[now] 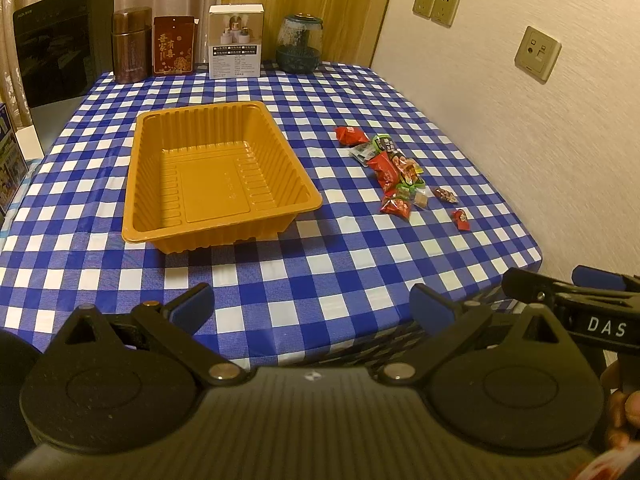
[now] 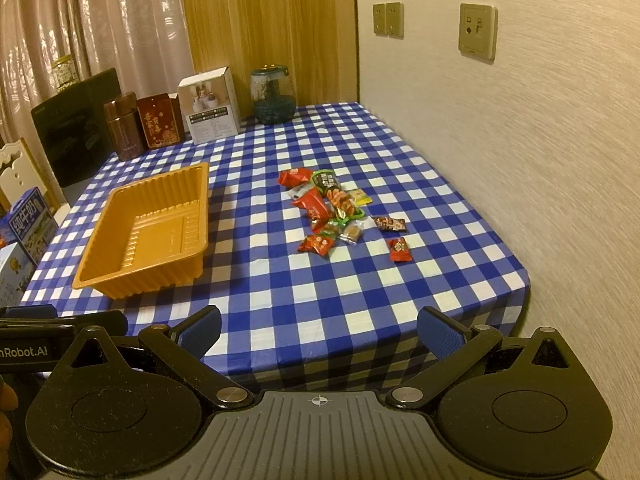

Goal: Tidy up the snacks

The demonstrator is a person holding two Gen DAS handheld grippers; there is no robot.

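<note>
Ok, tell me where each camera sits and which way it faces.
Left wrist: on the left gripper at the table's near edge, facing the tray; its open fingers show, plus the right gripper.
Right wrist: on the right gripper, further right, facing the snacks; open fingers, left gripper at left.
Shared: tray, snacks, tablecloth.

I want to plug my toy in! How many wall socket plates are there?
3. Two socket plates sit side by side near the wooden panel; a bigger one is further along the wall. Others may be out of view.
</note>
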